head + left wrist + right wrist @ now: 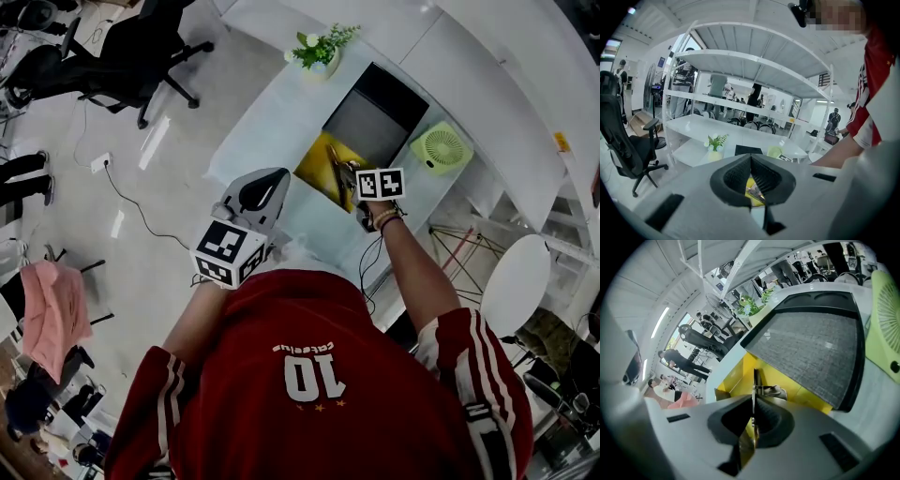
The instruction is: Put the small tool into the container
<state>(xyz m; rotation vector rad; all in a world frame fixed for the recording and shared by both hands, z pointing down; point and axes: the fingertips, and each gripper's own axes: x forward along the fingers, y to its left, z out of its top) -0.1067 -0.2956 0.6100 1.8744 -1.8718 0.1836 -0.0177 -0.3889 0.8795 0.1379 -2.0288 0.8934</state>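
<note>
Yellow container (317, 171) — my right gripper (753, 414) holds the small tool (755, 383) clamped over it, not yet released; my left gripper (751, 174), jaws together on nothing, hangs aside. Lowering and letting go remain.

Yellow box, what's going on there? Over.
Right gripper shut on thin metal tool, above open yellow box. Left gripper shut, empty. Nothing blocking the box.

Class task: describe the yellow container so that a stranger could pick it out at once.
Look at the long white desk. Beside its grey mat sits the container, an open box. Nothing else there is bright yellow.
</note>
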